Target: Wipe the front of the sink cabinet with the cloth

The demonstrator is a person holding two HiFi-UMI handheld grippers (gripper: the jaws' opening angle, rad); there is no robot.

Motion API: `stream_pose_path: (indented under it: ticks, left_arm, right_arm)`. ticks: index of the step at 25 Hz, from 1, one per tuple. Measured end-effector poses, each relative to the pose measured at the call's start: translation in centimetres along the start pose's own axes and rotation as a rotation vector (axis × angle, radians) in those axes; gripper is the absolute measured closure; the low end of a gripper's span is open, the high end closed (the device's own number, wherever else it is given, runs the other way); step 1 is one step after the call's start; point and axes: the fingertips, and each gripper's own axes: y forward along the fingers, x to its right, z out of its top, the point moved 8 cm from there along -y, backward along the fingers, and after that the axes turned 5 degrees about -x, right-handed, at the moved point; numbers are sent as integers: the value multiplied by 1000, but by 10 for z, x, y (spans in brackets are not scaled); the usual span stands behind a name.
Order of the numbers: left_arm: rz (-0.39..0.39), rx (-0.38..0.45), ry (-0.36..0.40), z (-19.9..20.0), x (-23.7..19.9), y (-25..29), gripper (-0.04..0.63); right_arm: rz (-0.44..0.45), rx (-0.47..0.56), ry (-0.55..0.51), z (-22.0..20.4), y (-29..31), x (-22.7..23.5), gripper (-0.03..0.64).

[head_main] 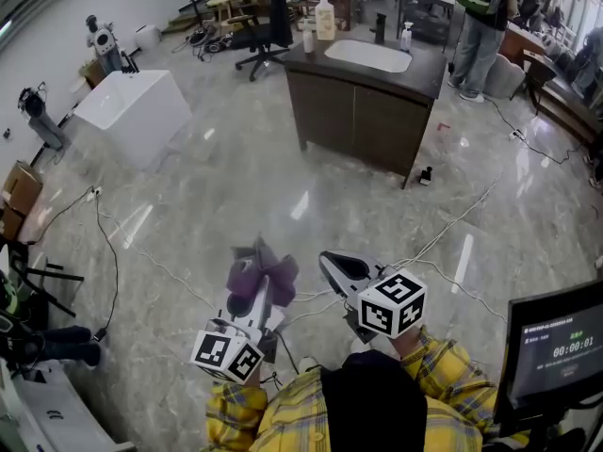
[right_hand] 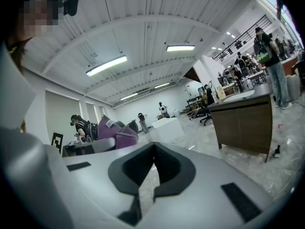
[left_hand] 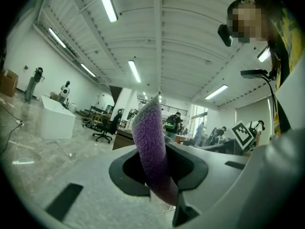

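Note:
The dark brown sink cabinet stands across the floor ahead, with a white basin in its top; it also shows at the right of the right gripper view. A purple cloth is pinched in my left gripper, which is shut on it. In the left gripper view the cloth sticks up between the jaws. My right gripper is shut with nothing in it, jaws meeting. Both grippers are held near my body, far from the cabinet.
Soap bottles stand on the cabinet top. A white box sits at left. Cables trail over the marble floor. A person stands behind the cabinet. A monitor is at my right, an office chair beyond.

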Motion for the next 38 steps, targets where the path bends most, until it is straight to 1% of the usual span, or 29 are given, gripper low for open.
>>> stream_pose_path:
  ticks: [3, 8, 10, 14, 21, 27, 32, 36, 38]
  left_arm:
    - [4, 0, 2, -3, 13, 26, 520]
    - [25, -5, 12, -11, 33, 94, 520]
    - [28, -5, 23, -11, 39, 107, 520]
    - [21, 6, 37, -6, 50, 99, 520]
    - [39, -14, 49, -5, 59, 108, 520]
    - [43, -18, 74, 3, 47, 117, 520]
    - [40, -12, 70, 8, 29, 129, 520]
    - [42, -10, 65, 25, 15, 126, 520]
    - [44, -11, 61, 26, 1, 135, 520]
  right_arm:
    - [2, -4, 2, 5, -9, 26, 612]
    - [14, -18, 8, 19, -22, 93, 612]
    - [20, -13, 15, 23, -26, 105, 612]
    - [21, -6, 23, 22, -34, 96, 612]
    - [38, -12, 37, 24, -35, 110, 612]
    - [54, -16, 27, 28, -22, 112, 612]
    - [49, -26, 18, 32, -4, 114, 612]
    - [45, -36, 14, 46, 7, 104, 612]
    - [43, -41, 19, 49, 24, 111, 612]
